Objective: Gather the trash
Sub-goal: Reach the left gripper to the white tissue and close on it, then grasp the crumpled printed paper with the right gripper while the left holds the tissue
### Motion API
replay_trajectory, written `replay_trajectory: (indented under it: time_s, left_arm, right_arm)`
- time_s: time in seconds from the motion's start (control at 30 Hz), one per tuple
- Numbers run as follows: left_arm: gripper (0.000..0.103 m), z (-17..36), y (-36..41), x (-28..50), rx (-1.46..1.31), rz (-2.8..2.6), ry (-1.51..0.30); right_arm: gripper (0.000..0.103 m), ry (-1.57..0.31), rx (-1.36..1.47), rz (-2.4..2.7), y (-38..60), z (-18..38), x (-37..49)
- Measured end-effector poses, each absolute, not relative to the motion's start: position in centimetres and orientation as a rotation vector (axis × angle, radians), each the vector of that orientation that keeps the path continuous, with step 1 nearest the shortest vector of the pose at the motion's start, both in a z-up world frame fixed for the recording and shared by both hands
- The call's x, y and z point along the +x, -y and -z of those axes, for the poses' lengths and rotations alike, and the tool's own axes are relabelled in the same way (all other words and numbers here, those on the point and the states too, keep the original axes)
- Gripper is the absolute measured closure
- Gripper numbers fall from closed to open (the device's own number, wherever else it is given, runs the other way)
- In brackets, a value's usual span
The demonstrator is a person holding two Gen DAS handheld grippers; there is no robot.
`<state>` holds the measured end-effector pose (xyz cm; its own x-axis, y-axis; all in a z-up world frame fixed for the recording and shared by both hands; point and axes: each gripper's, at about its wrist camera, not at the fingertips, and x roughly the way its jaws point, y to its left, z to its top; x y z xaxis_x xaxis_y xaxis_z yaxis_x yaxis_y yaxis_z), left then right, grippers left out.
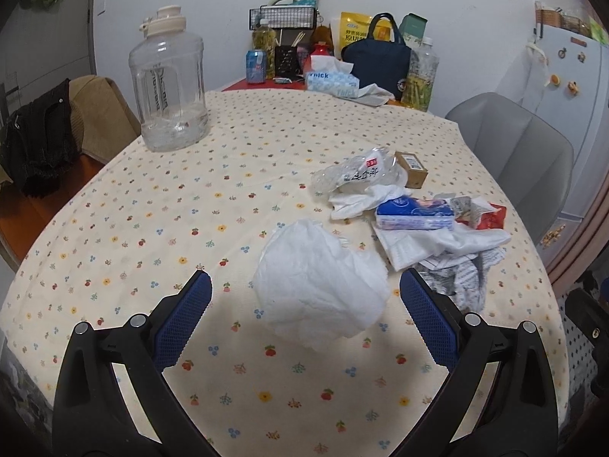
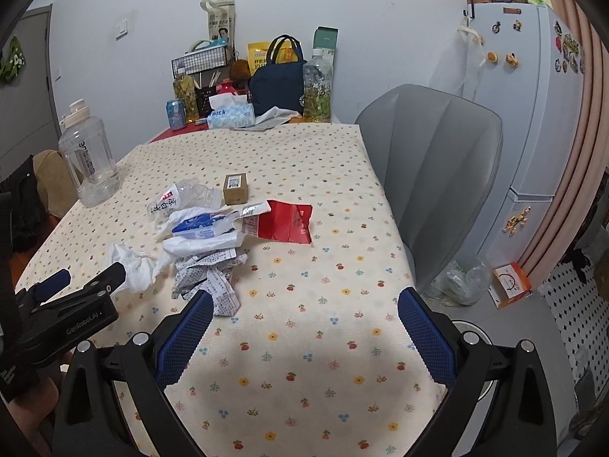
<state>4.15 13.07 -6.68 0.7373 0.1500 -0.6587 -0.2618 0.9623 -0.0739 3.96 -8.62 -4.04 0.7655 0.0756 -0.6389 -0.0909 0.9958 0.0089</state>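
Since the crumpled tissue (image 1: 321, 293) sits dead ahead of the left gripper (image 1: 305, 297), right between its wide-spread, empty jaws, that's the nearer tool imo. The right gripper (image 2: 305, 318) is spread and empty too, over bare tablecloth (image 2: 323, 361), tissue off to its left.

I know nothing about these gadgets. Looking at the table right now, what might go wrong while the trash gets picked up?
1. The crumpled white tissue between the open left gripper fingers is soft and loose; a grab may catch only a fold, or pinch the tablecloth and drag it.
2. The trash pile overlaps: lifting the printed paper could pull neighbouring pieces along or scatter them.
3. The red wrapper lies flat, so the open right gripper may slide over it.
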Motion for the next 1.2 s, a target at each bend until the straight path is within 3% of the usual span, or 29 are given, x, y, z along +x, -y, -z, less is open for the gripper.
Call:
replay_trajectory:
  time_s: [0.13,0.23,0.3,0.4,1.0,1.07,1.13,1.2]
  left_arm:
    - [0.007,7.6,-13.7,5.3,-0.182,-0.227,-0.730]
    - [0.037,8.5,-14.4,6.2,-0.241,-0.193,-0.778]
    - [0.072,9.2,-14.8,6.6,-0.268,-0.189,-0.805]
    - [0.094,9.5,-14.9,6.7,-0.264,-0.204,-0.805]
    - [0.096,8.7,-16.9,6.3,-0.205,-0.277,-0.770]
    - [0.096,8.7,-16.8,6.3,-0.206,-0.275,-0.767]
    - [0.096,8.6,-16.8,6.3,-0.209,-0.273,-0.763]
    - [0.096,8.4,-16.5,6.3,-0.207,-0.269,-0.757]
  right_arm:
    - [0.008,-0.715,-0.024,-0.101,8.1,4.7,4.8]
    - [0.008,-0.721,-0.031,-0.118,7.3,4.9,5.3]
    - [0.008,-0.725,-0.036,-0.134,6.7,5.0,5.5]
    - [0.008,-0.734,-0.045,-0.163,5.6,5.4,5.8]
    - [0.008,-0.784,-0.097,-0.269,1.1,8.2,9.4]
    - [0.016,-0.799,-0.090,-0.286,1.0,8.5,9.6]
    - [0.043,-0.835,-0.083,-0.321,1.0,8.9,9.7]
    - [0.058,-0.863,-0.081,-0.348,0.9,9.2,9.6]
